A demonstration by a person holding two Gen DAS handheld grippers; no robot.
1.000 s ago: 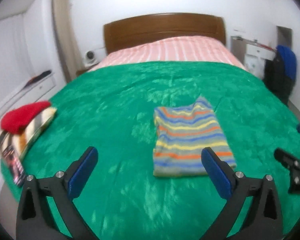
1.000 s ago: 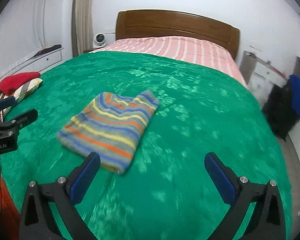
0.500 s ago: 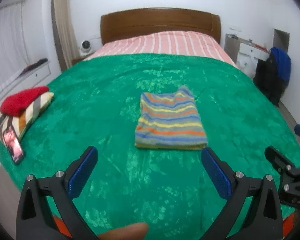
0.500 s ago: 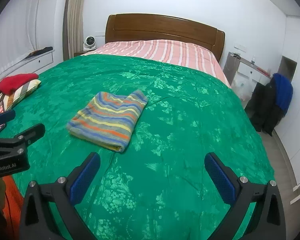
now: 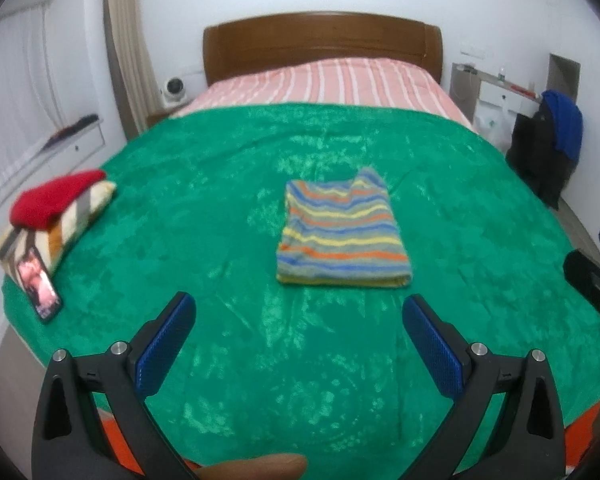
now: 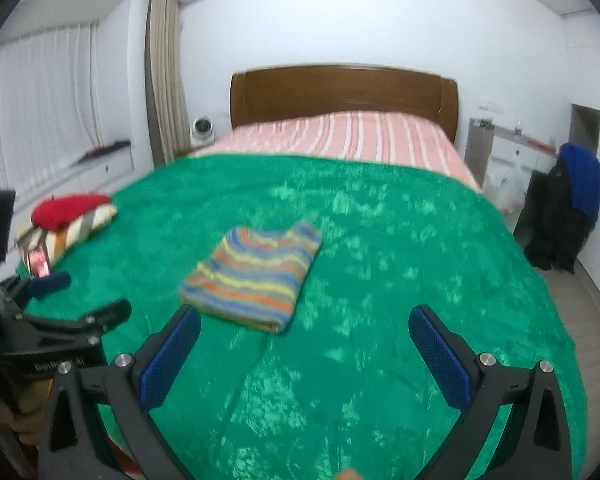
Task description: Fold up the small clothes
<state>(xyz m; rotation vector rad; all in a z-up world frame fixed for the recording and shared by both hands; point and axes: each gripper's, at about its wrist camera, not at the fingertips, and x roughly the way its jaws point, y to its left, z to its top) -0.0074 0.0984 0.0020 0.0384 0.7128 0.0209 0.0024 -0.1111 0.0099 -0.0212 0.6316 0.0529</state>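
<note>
A: Striped garment (image 5: 342,236) sits mid-frame in the left wrist view, folded into a flat rectangle on the green blanket (image 5: 220,208); in the right wrist view it's (image 6: 256,276) left of centre.

B: Grippers?

A: Left hand-held gripper (image 5: 298,344) spread wide, nothing between the pads, low in frame and well short of the cloth. Right hand-held gripper (image 6: 304,354) same: released, empty, its left pad near the bundle's front corner in the picture, no contact.

B: Step in hand?

A: Looks folded already, so I'd judge this one finished, or due a move to the stack. Red garment (image 5: 56,198) on a striped folded piece (image 5: 66,226) at left edge, phone (image 5: 39,282) leaning just below it.

B: How to do it well?

A: If moving it, pinch the thick folded edge nearest the camera, both sides, lift level so layers don't slide open. Plush blanket may drag the bottom layer, so lift before travelling. Keep clear of the phone.
</note>
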